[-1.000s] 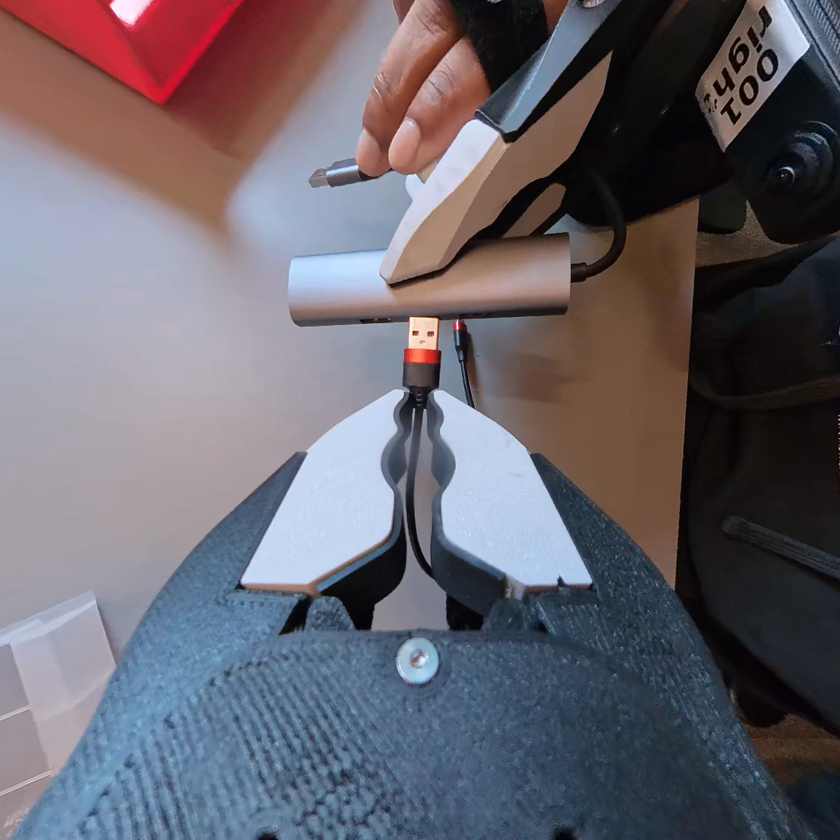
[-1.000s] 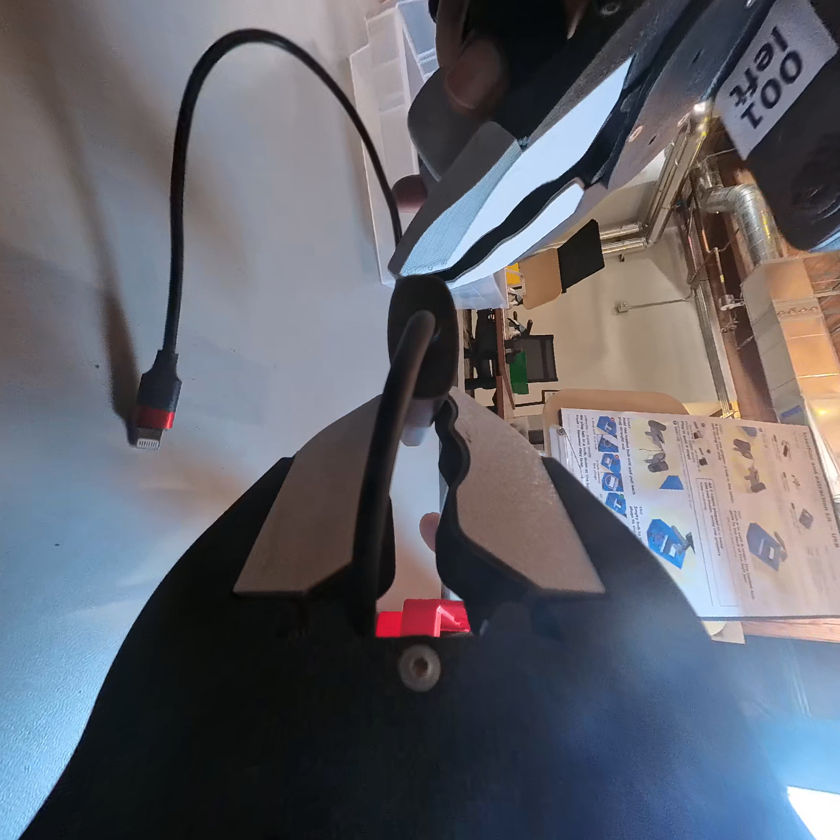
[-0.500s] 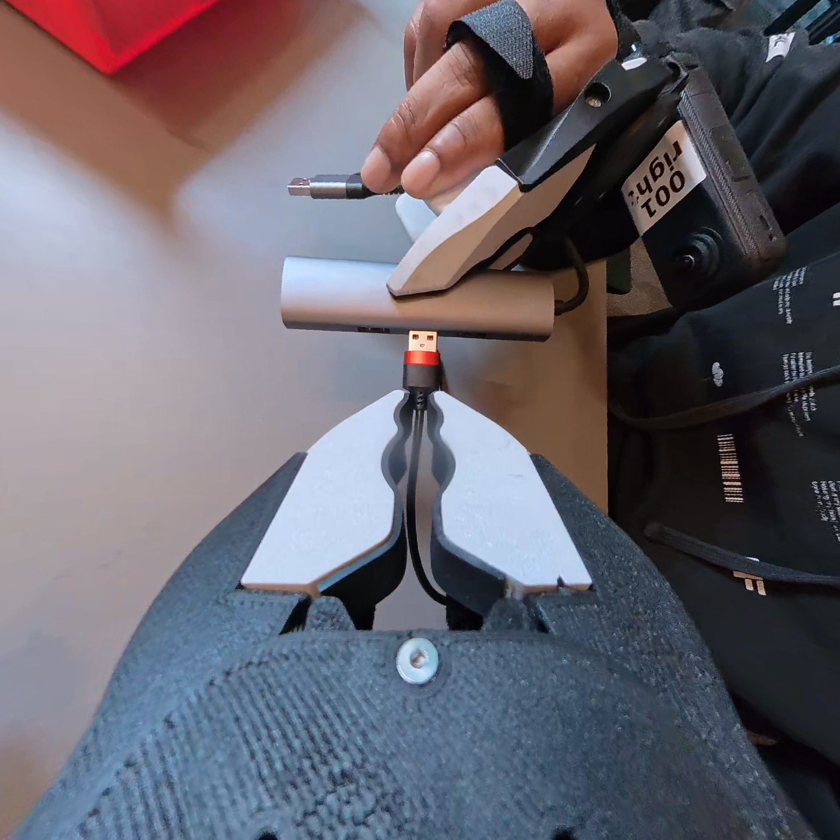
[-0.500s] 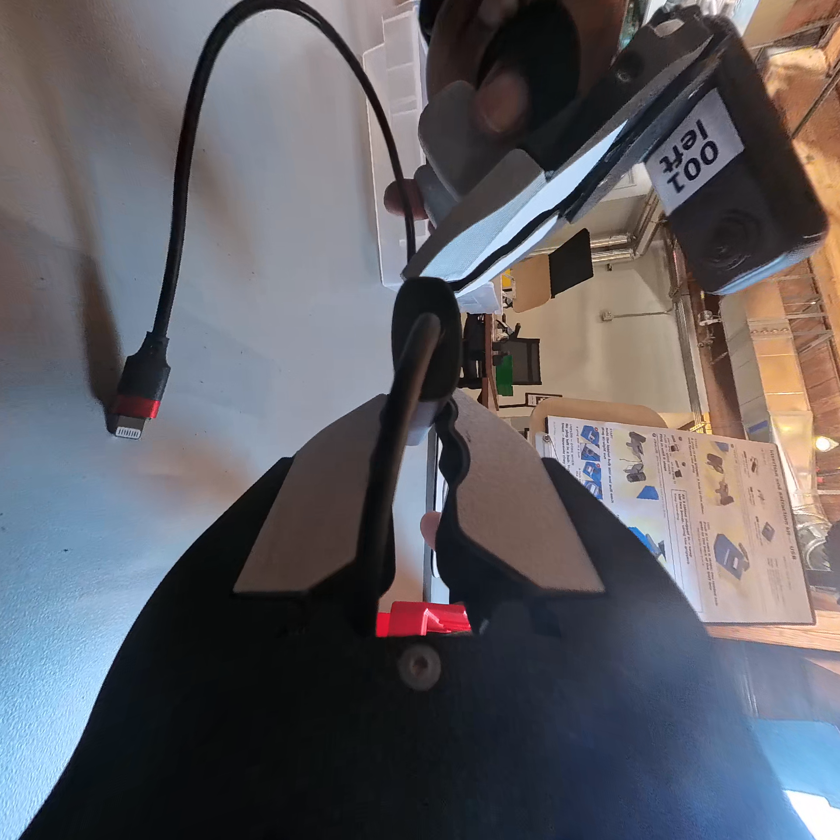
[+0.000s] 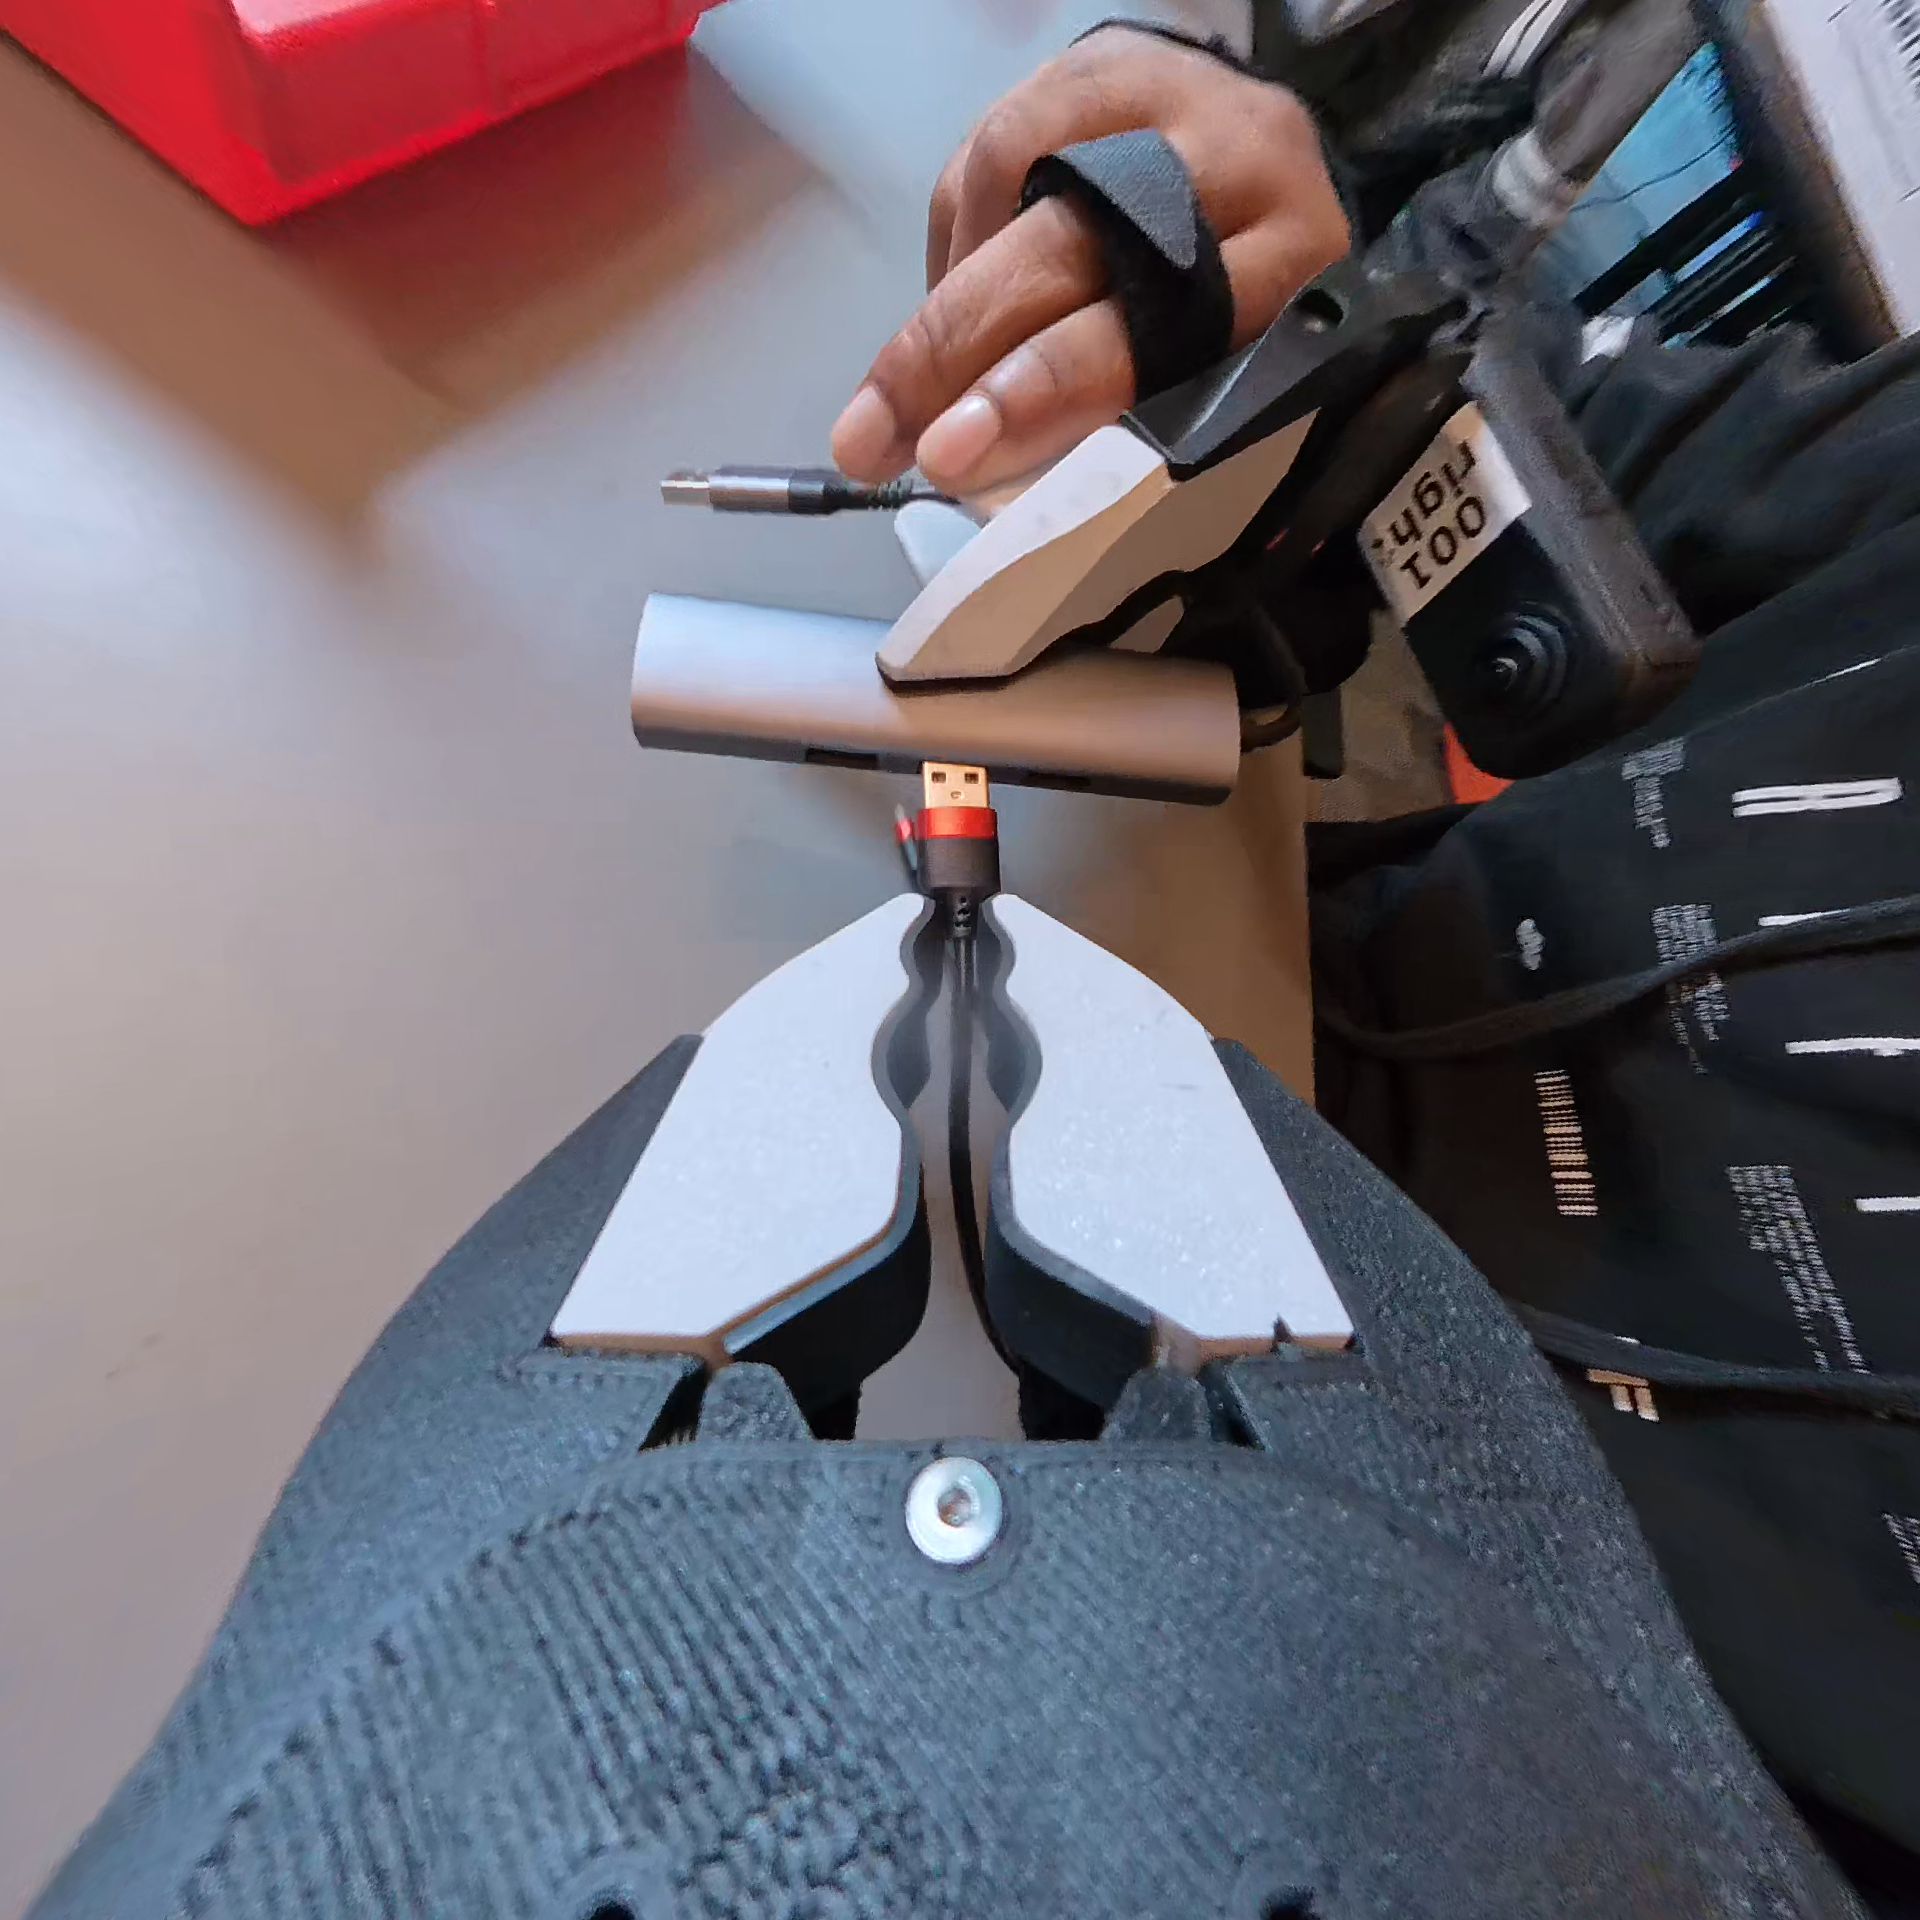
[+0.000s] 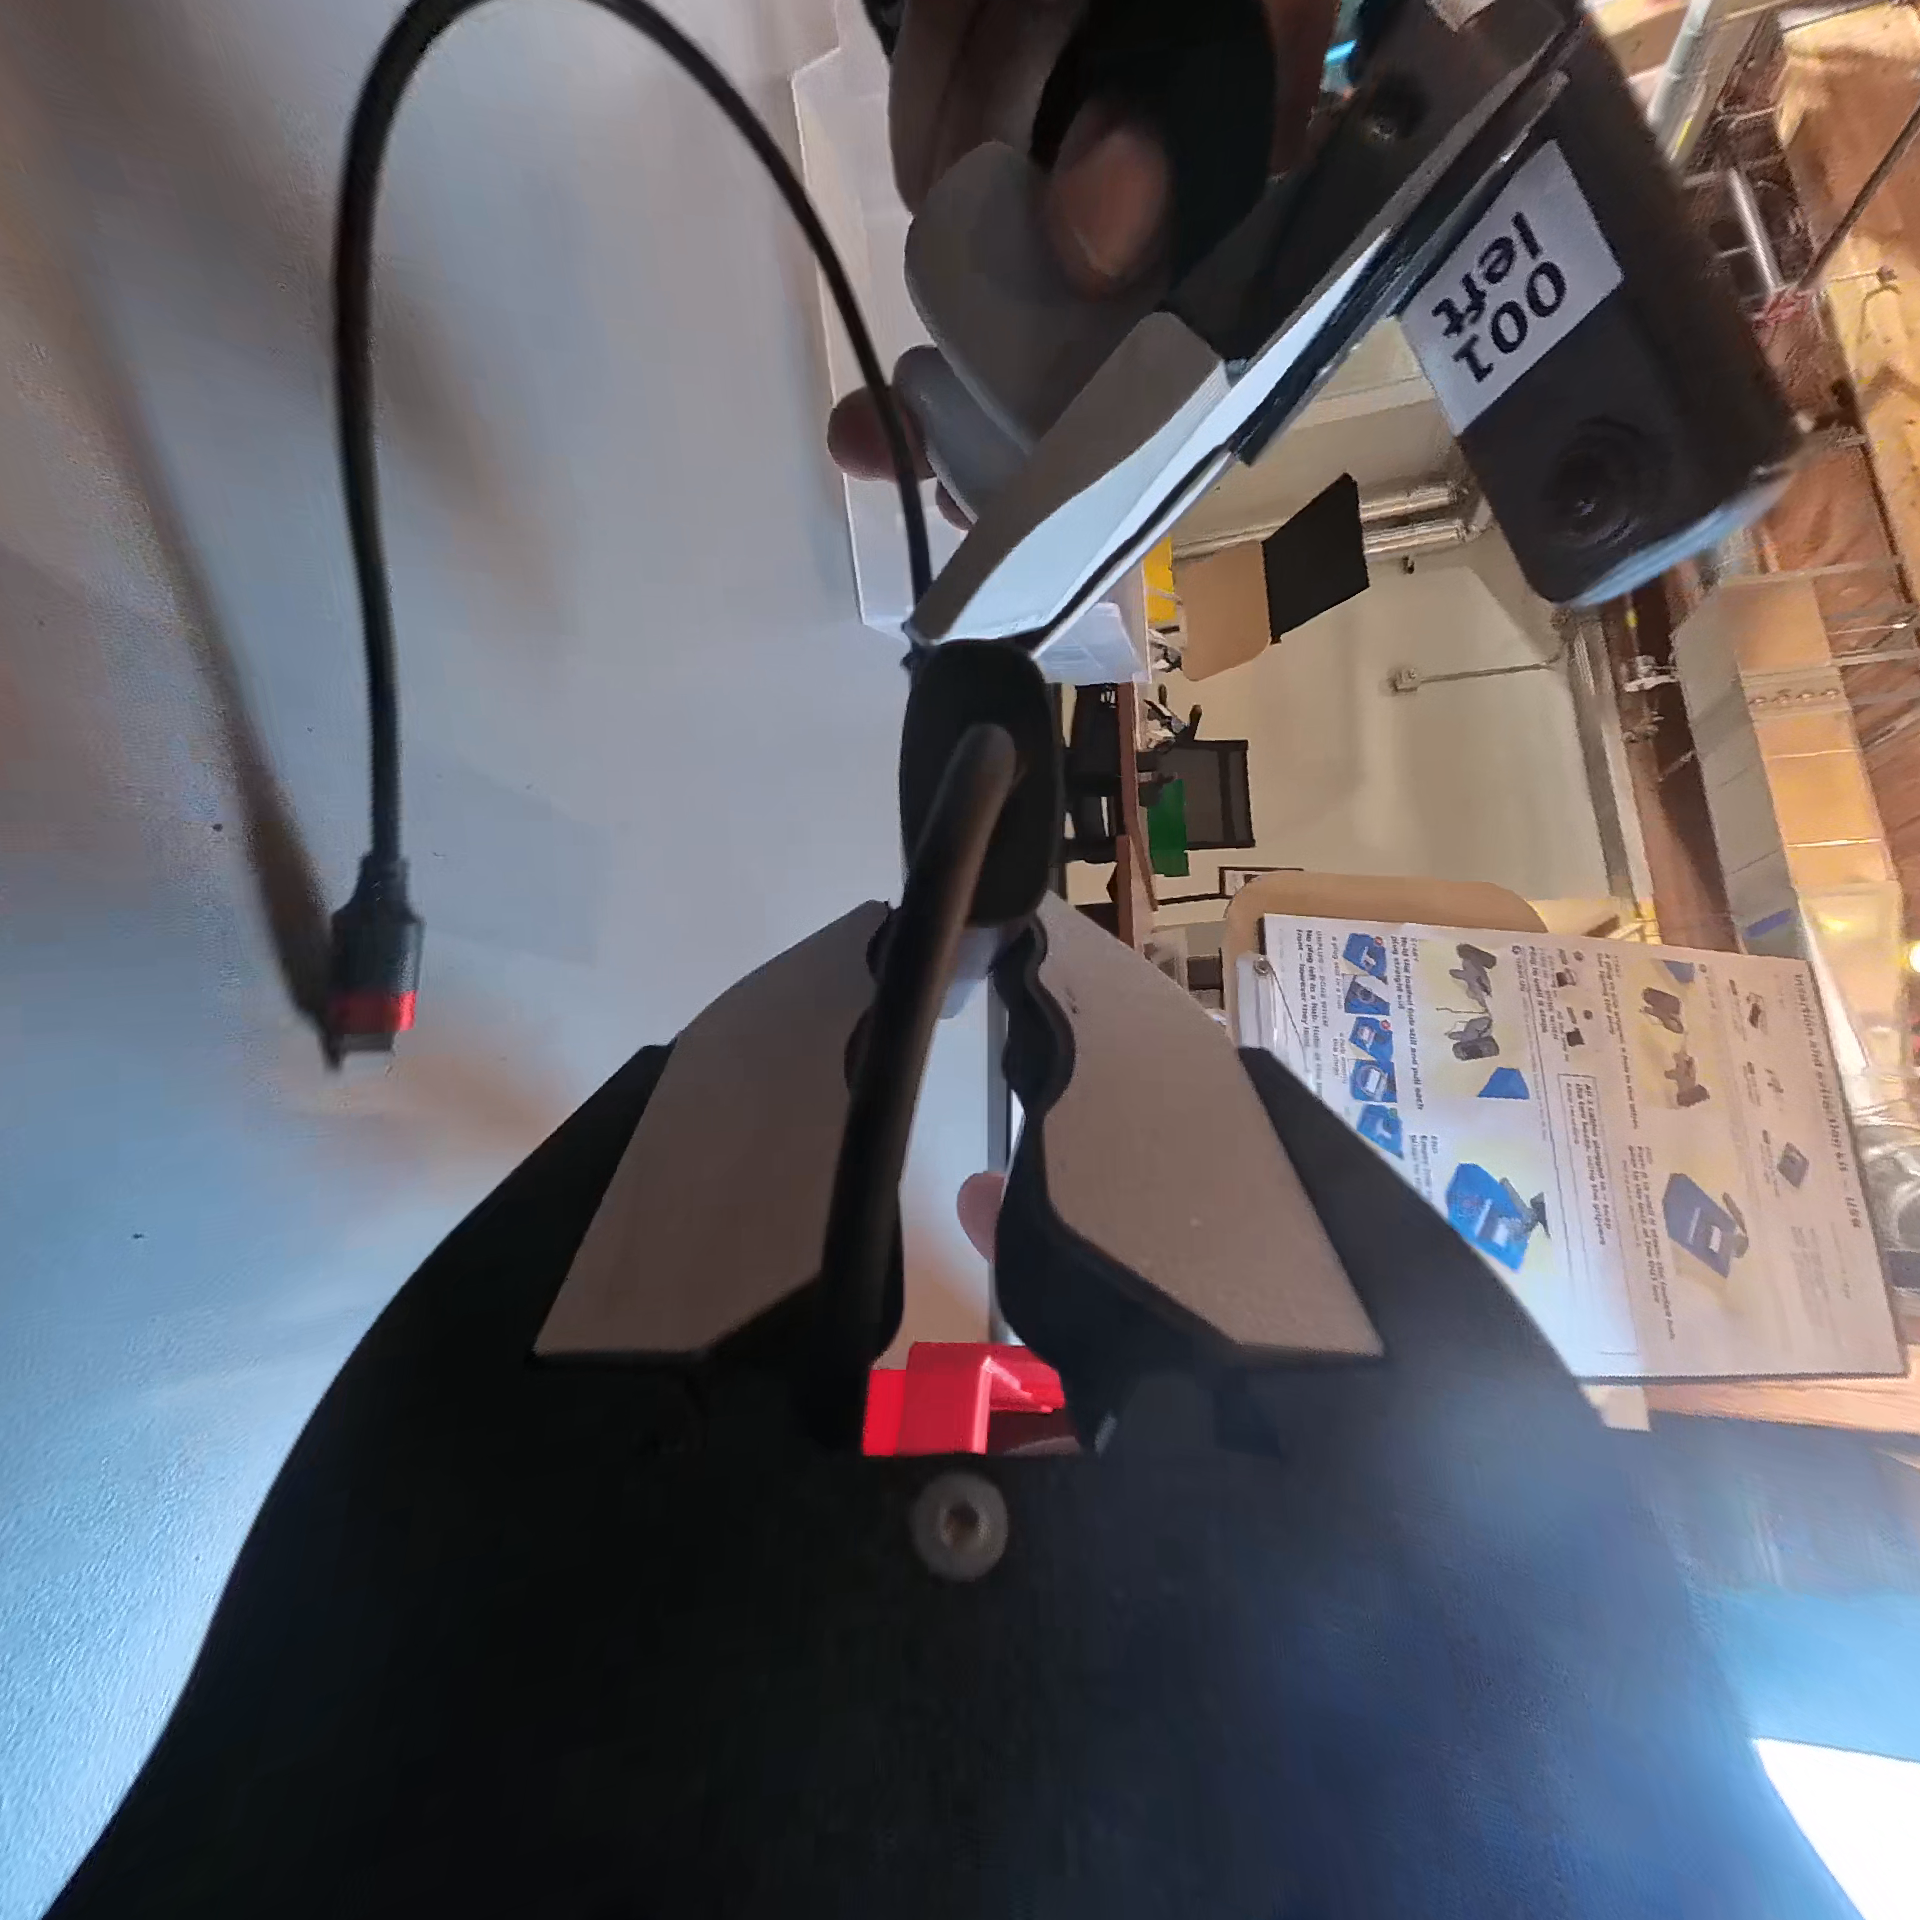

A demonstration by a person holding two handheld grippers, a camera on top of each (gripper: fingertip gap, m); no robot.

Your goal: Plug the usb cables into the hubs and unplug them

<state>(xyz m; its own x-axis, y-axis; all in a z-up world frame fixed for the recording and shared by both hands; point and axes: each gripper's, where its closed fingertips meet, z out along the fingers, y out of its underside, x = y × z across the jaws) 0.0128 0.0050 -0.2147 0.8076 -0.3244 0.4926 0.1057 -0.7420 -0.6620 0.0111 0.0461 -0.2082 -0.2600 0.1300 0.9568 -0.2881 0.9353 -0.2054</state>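
My left gripper (image 5: 958, 906) is shut on a black USB cable just behind its red-collared plug (image 5: 956, 831). The plug's metal tip meets the port side of a grey hub (image 5: 790, 686); most of the metal shows. My right gripper (image 6: 956, 925) is shut on the hub, seen end-on (image 6: 997, 727) with its own black lead coming toward the camera. One right finger (image 5: 1039, 561) lies across the hub's top. The hub's silver plug (image 5: 727, 488) hangs free beyond it. The cable's other red-collared end (image 6: 374, 966) dangles over the table.
A red bin (image 5: 364, 94) stands at the far left of the table. A clear plastic box (image 6: 842, 312) sits beyond the left gripper's body (image 6: 1507, 312). A printed sheet (image 6: 1558, 1143) hangs at the right. The person's dark jacket (image 5: 1662, 1039) fills the right side.
Both grippers stay shut. The hub and right gripper have tilted slightly and the views have swung; the plug stays at the hub's port side. The cable's loose end has swung.
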